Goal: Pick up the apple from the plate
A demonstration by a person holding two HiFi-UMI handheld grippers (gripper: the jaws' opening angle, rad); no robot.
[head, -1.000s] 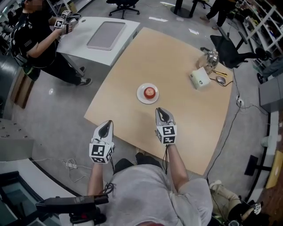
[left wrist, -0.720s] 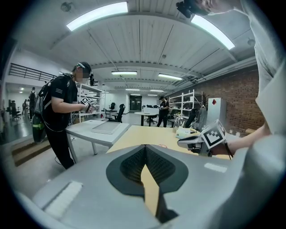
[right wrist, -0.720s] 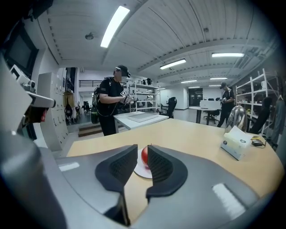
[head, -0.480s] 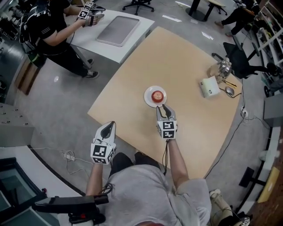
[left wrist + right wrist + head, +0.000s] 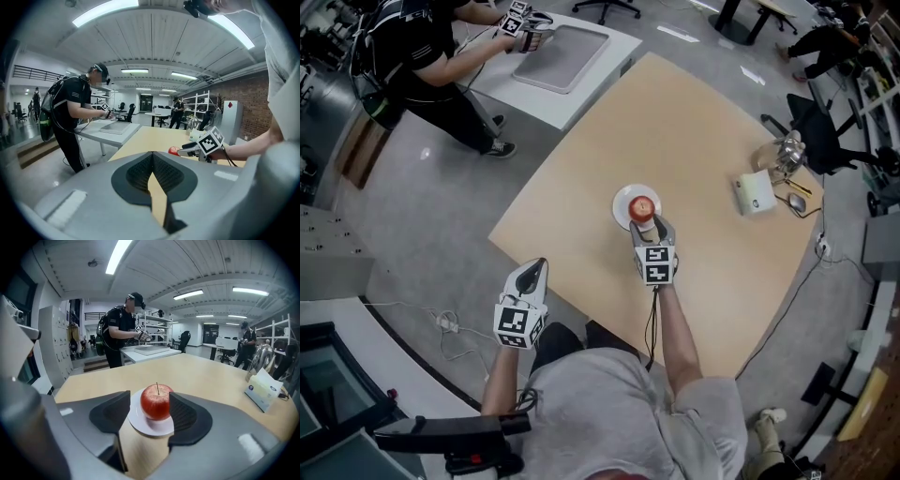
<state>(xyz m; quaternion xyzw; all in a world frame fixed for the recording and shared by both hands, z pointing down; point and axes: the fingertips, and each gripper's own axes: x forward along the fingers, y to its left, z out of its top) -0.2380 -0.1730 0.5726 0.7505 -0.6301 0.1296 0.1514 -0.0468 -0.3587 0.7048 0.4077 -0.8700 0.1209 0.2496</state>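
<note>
A red apple (image 5: pixel 643 207) (image 5: pixel 156 401) stands on a small white plate (image 5: pixel 625 199) (image 5: pixel 140 426) near the middle of the tan table (image 5: pixel 703 112). My right gripper (image 5: pixel 648 223) (image 5: pixel 150 400) has reached the plate's near edge. Its jaws are opening with the apple between their tips; the right pad (image 5: pixel 183 414) is close beside the fruit, the left pad (image 5: pixel 111 417) stands clear, and neither presses on it. My left gripper (image 5: pixel 533 269) (image 5: pixel 152 161) hangs shut and empty off the table's near-left edge. From the left gripper view the apple (image 5: pixel 173 150) shows beyond the right gripper's marker cube (image 5: pixel 210 140).
A white tissue box (image 5: pixel 754 192), a glass jug (image 5: pixel 783 150) and a mouse (image 5: pixel 800 204) sit at the table's right side. A person (image 5: pixel 417 42) with grippers works at a white table holding a grey tray (image 5: pixel 560 44) at the upper left. An office chair (image 5: pixel 820 117) stands far right.
My right gripper has moved forward from the table's near part to the plate, and its jaws have gone from shut to apart around the apple. The left gripper has hardly shifted.
</note>
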